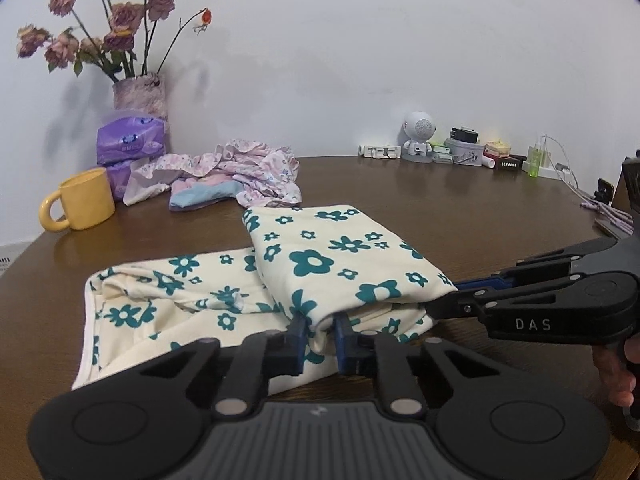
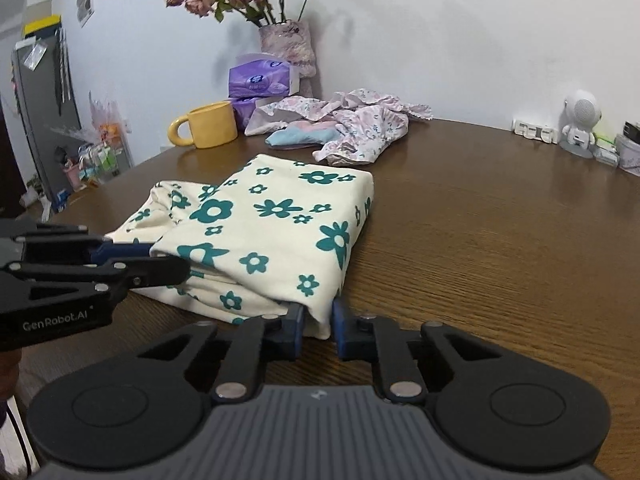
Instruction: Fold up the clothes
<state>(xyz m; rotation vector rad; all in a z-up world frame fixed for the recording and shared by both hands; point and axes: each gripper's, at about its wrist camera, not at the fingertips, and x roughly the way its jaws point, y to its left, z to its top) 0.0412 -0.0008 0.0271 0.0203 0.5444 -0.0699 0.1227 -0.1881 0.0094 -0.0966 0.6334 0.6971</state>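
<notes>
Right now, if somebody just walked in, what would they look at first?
Probably the cream cloth with big teal flowers, half folded in the middle of the brown table, with the left gripper and right gripper each pinching a near corner. Next, the yellow mug at the far left, beside a crumpled pink garment, and the vase of dried roses against the wall.

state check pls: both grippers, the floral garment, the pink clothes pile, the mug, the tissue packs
Left gripper: shut on the near edge of the cream garment.
Right gripper: shut on its near corner.
Cream garment with teal flowers: partly folded, top layer doubled over, flat on the brown wooden table.
Pink floral clothes pile: crumpled, unfolded.
Yellow ceramic mug: upright.
Purple tissue packs: stacked, top one open.
</notes>
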